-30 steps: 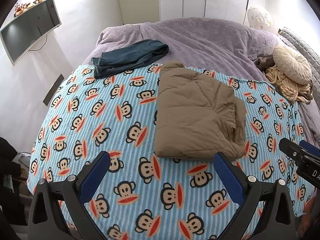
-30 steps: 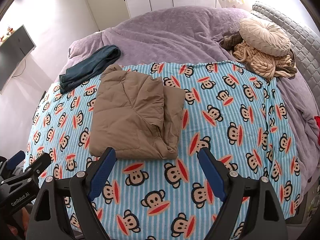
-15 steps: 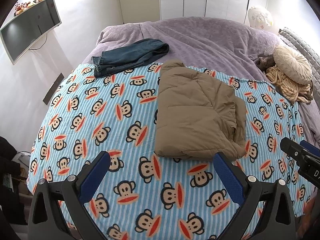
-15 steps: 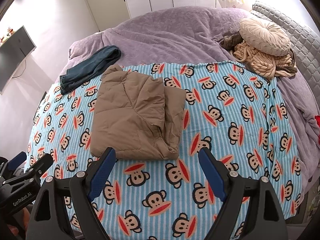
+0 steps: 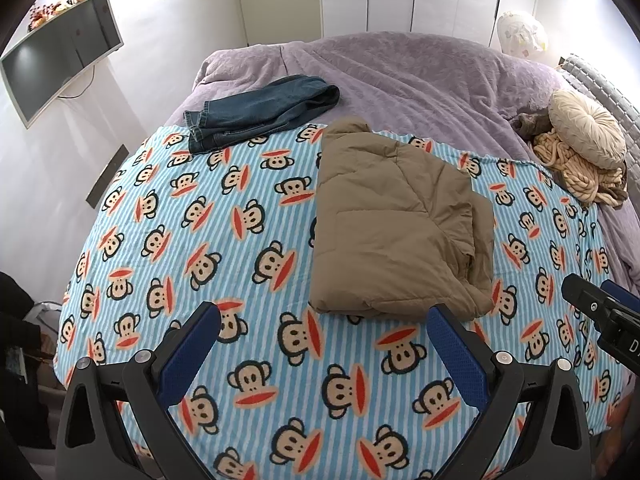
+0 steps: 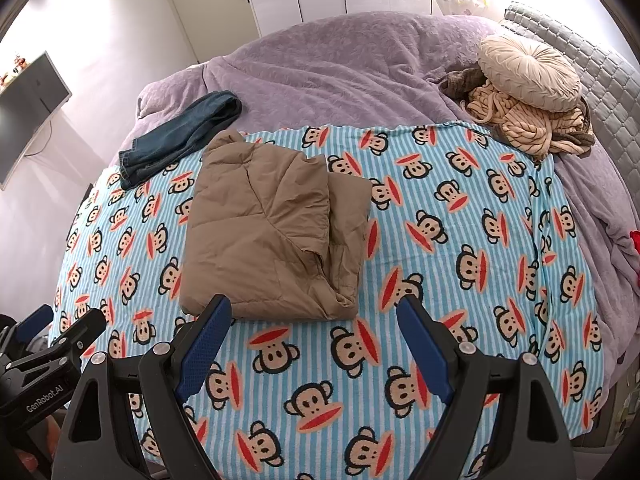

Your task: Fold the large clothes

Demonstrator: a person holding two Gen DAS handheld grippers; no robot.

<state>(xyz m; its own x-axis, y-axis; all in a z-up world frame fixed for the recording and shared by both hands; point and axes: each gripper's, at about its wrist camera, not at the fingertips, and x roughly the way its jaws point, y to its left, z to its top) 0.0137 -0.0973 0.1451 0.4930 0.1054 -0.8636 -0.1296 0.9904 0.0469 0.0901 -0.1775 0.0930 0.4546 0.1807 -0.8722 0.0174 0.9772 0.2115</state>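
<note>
Left wrist view: both tools, left tool (image 5: 322,346) and right tool (image 6: 314,336), hang released above the folded jacket (image 5: 396,220); next, probably the jeans (image 5: 260,112).

A tan quilted jacket (image 5: 394,220) is lying folded into a thick, rough rectangle on the monkey-print sheet (image 5: 224,240), its long side running toward 12 o'clock. One folded layer is overlapping another, leaving a narrower strip showing along its 3 o'clock edge. Dark blue jeans (image 5: 256,114) are lying loosely bunched at the jacket's 10 o'clock, straddling the sheet's far edge, apart from the jacket.
</note>
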